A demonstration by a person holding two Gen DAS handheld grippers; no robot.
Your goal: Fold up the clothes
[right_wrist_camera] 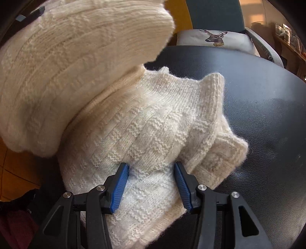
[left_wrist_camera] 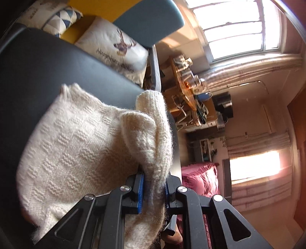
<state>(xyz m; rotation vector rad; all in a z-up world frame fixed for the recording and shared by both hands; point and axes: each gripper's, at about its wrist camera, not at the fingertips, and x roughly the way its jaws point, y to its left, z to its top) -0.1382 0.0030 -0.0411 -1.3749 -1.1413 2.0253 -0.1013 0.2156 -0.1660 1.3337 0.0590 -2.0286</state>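
Note:
A cream knitted sweater lies on a black leather surface. My left gripper is shut on a thick fold of the sweater, which bulges up between the blue pads and hides the right one. In the right wrist view the same sweater is spread under my right gripper, whose blue pads stand apart over the knit without pinching it. A lifted part of the sweater hangs in the upper left, raised off the surface.
Behind the black surface is a white cushion with a deer print on a grey-blue chair. A patterned cushion lies further left. A wooden desk with clutter, a dark red bedspread and bright windows fill the room beyond.

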